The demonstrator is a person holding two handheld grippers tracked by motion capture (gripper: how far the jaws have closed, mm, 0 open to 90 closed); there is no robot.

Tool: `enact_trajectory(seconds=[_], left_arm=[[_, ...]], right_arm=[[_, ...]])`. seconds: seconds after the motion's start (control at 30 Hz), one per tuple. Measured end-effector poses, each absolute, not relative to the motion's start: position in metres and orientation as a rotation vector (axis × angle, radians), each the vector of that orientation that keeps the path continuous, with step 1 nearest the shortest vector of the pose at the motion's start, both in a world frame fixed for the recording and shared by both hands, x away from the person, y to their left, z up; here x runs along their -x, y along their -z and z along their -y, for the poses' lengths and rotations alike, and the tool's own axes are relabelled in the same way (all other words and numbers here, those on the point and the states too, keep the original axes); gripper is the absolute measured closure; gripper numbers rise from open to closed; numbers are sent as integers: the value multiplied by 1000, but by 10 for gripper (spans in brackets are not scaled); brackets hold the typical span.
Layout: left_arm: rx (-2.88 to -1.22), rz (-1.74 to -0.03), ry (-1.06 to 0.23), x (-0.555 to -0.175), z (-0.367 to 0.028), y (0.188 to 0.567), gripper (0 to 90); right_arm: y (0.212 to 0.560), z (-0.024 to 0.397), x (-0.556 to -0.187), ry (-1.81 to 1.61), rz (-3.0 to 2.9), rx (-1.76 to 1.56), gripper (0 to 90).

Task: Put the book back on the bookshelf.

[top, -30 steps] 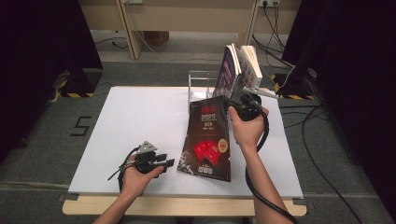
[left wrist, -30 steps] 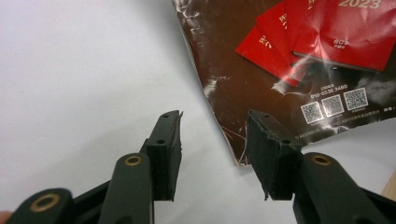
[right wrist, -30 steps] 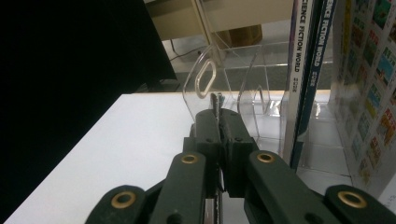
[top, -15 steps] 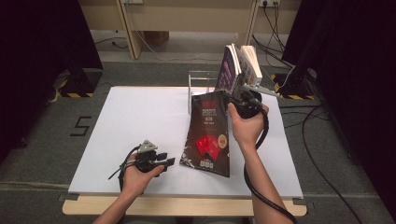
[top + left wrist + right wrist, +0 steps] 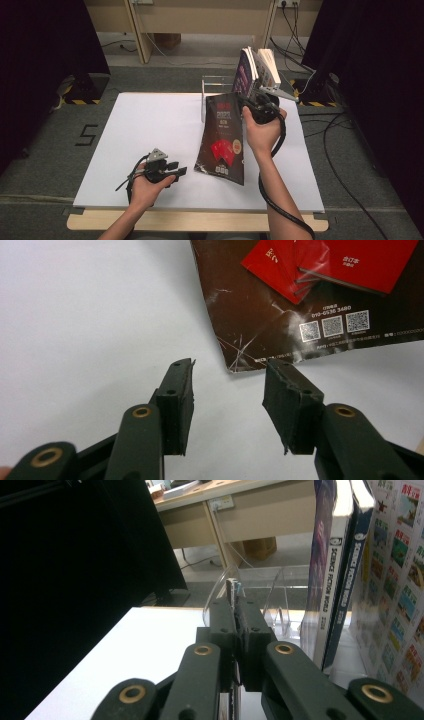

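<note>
The right gripper (image 5: 250,106) was clamped on the top edge of the dark magazine (image 5: 223,140), holding it tilted with its bottom edge on the white table (image 5: 145,125), beside the upright books (image 5: 257,70). The left gripper (image 5: 179,171) rested open and empty near the magazine's lower corner.

Left tabletop (image 5: 150,125) free; books (image 5: 257,70), rack (image 5: 217,82) block far-right.

floor: grey carpet (image 5: 45,165) | desk: wooden (image 5: 200,15) | sides: black curtains (image 5: 45,45)
</note>
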State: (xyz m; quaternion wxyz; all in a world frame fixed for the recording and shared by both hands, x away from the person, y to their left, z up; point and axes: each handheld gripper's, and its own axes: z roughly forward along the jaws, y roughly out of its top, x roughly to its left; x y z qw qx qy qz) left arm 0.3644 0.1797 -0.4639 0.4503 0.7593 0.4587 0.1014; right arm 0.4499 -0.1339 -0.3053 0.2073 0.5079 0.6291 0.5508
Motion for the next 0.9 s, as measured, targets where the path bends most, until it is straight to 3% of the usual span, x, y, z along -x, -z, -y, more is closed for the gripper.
enact_trajectory(seconds=[0.9], left_arm=[[-1863,-1105,-295,-376,-174,446,522]], right_arm=[[291,124,-455,-1556,-1689,-1360,875]])
